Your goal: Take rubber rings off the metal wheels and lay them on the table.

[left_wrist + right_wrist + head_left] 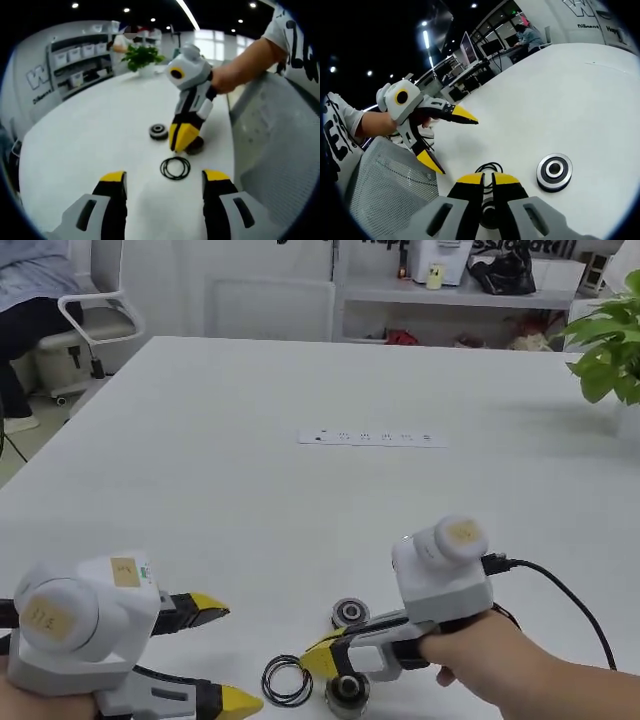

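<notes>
two wheels: far wheel (350,612) sits free on the table (200,490); near wheel (347,695) lies right under the right gripper (320,658).
loose rings (287,680): thin black loops, flat on the table just beside the near wheel.
right gripper: jaws pressed almost together over the near wheel; possibly nipping a ring, too hidden to say.
left gripper (164,176): jaws spread wide, holding nothing, near the loose rings.
handling: rings likely soft, stretchy, light; wheels heavy, stiff, may slide.
hold: pinch the rubber at the wheel's edge and steady the metal with the other gripper.
</notes>
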A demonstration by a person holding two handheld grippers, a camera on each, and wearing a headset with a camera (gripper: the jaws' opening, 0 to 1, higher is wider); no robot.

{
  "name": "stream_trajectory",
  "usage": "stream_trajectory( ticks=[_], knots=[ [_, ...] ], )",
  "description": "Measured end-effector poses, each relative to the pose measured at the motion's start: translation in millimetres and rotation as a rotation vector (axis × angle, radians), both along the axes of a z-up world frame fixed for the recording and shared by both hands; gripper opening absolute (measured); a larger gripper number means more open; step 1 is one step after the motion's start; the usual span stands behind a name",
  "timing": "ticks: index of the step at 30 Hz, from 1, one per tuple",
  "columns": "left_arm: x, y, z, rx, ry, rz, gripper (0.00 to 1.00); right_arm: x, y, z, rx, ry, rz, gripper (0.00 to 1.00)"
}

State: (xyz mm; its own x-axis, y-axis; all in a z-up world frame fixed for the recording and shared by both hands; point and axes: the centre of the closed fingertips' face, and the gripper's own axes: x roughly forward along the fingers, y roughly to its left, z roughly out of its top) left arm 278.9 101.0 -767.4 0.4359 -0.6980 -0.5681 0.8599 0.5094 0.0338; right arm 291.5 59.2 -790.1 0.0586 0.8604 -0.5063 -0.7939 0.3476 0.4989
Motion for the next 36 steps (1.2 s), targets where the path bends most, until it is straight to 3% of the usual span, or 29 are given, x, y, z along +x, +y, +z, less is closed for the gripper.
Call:
stream_trajectory(
  ticks=[17,36],
  knots=[
    [4.9,-2.2,2.1,-0.001,0.003,-0.002,0.62,14.4,-12.0,9.8,0.024,-0.018,-0.044,0.05],
    [16.6,-5.5,8.7,0.003,-0.005,-0.006,0.62,36.4,-40.0,21.0,0.025,-0.05,-0.116,0.05]
  ],
)
